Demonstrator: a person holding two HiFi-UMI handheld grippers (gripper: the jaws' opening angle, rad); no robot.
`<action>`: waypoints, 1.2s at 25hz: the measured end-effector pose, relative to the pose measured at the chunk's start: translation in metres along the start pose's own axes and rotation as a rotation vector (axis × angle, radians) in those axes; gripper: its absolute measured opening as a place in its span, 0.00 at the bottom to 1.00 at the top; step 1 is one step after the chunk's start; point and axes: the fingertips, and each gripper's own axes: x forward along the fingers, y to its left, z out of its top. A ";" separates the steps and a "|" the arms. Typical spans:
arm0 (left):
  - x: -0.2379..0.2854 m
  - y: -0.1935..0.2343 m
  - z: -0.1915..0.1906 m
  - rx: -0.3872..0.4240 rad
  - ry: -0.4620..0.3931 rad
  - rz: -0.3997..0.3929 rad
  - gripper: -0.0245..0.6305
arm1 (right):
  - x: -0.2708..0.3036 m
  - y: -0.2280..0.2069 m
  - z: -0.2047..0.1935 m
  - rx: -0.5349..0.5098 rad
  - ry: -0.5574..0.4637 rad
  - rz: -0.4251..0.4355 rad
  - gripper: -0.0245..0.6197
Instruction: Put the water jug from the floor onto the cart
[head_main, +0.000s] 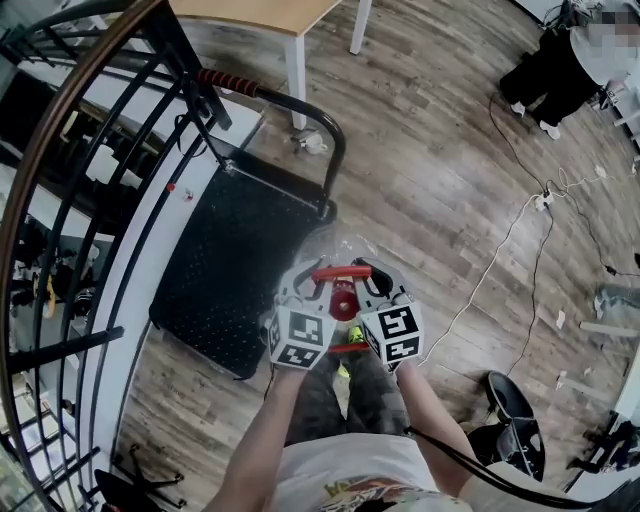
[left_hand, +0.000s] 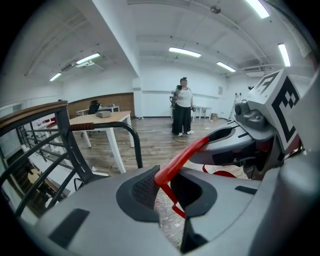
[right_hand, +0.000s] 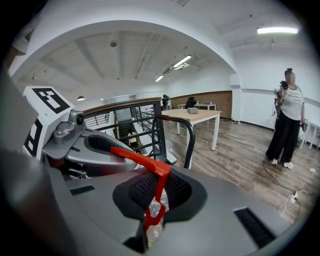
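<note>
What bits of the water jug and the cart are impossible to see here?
- Water jug body: in the head view the left gripper and right gripper cover most of it, leaving its red handle and top. How full it is cannot be told.
- Jug's bottom: hidden in every view, so whether it is off the floor is unclear.
- Cart wheels: in the head view they are under the deck.

A red handle (head_main: 340, 271) is clamped by the left gripper (head_main: 303, 283) and right gripper (head_main: 377, 280). A cart (head_main: 230, 270) is seen just left of them.
</note>
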 end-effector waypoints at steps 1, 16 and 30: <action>-0.002 0.006 0.001 -0.004 -0.003 0.015 0.14 | 0.005 0.002 0.004 -0.010 -0.002 0.012 0.09; -0.034 0.096 -0.014 -0.085 -0.008 0.211 0.14 | 0.073 0.063 0.048 -0.108 -0.012 0.205 0.09; -0.040 0.146 -0.014 -0.152 0.031 0.384 0.14 | 0.120 0.084 0.075 -0.150 -0.004 0.396 0.09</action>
